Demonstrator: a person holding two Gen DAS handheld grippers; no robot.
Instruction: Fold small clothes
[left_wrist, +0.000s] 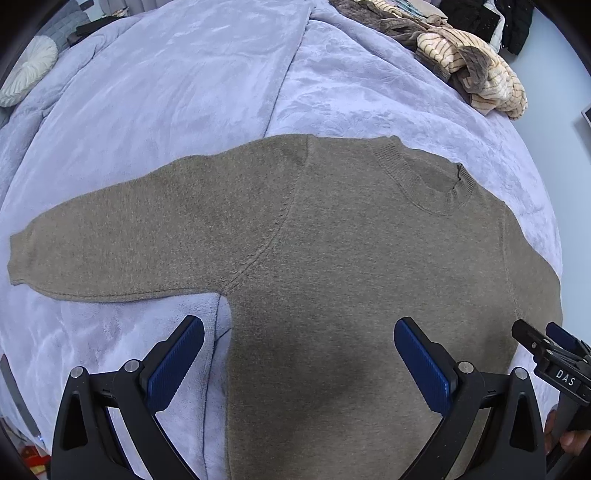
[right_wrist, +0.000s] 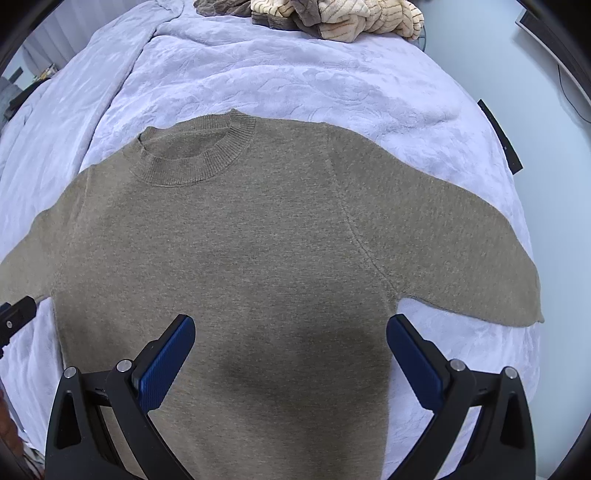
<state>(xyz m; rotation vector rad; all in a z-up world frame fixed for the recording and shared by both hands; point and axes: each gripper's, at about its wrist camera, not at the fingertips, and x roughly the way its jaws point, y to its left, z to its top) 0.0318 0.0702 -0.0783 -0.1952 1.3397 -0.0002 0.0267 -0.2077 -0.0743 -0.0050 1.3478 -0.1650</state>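
Status: the bed (left_wrist: 166, 110), covered by a lavender plush blanket (right_wrist: 314, 74), carries everything. The brown knit sweater (left_wrist: 332, 258) lies flat, spread over the near half of the bed, crew collar (right_wrist: 192, 155) pointing to the far edge, hem toward me and out of frame. Nothing is folded yet, as far as I can see: both sleeves are out sideways, the left sleeve (left_wrist: 129, 236) reaching toward the bed's left edge, the right sleeve (right_wrist: 461, 240) toward the right edge. So I'd call the spreading done, all folds left: sleeves in, sides in, then hem up to collar. A heap of striped cream and brown clothes (left_wrist: 461, 62) sits at the far right corner, probably still queued. A round pale cushion (left_wrist: 29, 70) is at the far left corner. My left gripper (left_wrist: 299, 350) hovers over the sweater's left side near the armpit, fingers spread wide, holding nothing. My right gripper (right_wrist: 290, 347) hovers over the lower body panel, fingers also wide apart, empty. Can't tell whether either pad touches the knit.
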